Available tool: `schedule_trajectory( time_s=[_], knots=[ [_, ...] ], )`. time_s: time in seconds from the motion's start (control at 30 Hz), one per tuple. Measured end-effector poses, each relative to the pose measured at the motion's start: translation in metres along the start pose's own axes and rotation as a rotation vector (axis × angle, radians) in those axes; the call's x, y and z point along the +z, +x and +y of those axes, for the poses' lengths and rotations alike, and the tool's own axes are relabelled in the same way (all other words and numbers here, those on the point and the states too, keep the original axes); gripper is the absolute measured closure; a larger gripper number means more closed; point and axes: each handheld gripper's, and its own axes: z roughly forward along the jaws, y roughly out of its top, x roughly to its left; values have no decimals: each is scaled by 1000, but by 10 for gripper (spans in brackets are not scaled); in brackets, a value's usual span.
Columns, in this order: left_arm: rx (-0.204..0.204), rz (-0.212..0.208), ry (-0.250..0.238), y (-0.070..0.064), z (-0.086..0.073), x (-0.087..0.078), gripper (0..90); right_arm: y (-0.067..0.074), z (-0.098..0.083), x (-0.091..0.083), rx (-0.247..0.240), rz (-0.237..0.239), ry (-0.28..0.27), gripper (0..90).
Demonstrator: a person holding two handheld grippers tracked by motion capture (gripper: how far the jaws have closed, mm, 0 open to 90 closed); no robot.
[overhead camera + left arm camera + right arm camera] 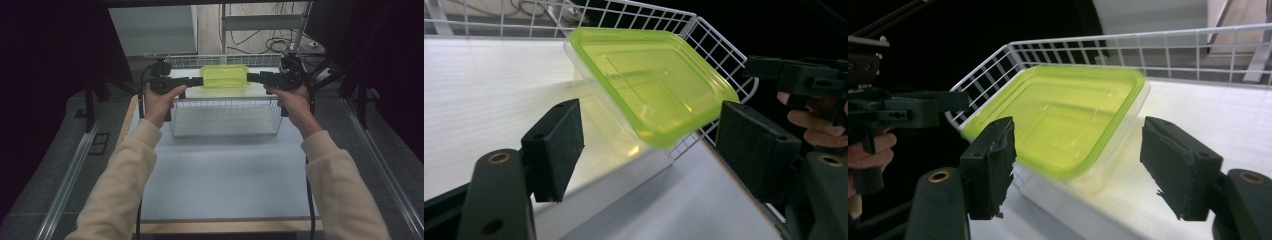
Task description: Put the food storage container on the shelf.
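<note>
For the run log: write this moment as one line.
box: green lid, over basket | left gripper: open at box end | right gripper: open at other end

No readable text, labels, brands, numbers or signs anywhere

One camera looks down and forward over the tabletop (225,170) from behind the person. Two more ride close behind each pair of jaws, facing inward, sharing the green lid (651,90) and wire basket (998,65).
</note>
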Motion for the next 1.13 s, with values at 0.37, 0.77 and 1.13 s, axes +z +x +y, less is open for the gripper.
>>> schedule_trajectory(
  time_s=[0.37,0.77,1.13],
  knots=[
    [80,-36,-9,-24,-68,-38,246,18,-60,-41,-109,68,-22,268],
    [99,-34,58,-20,-173,-41,245,19,-153,-71,-168,136,-5,254],
    [84,-53,65,-15,-189,-38,246,11,-180,-72,-194,119,-7,217]
  ],
)
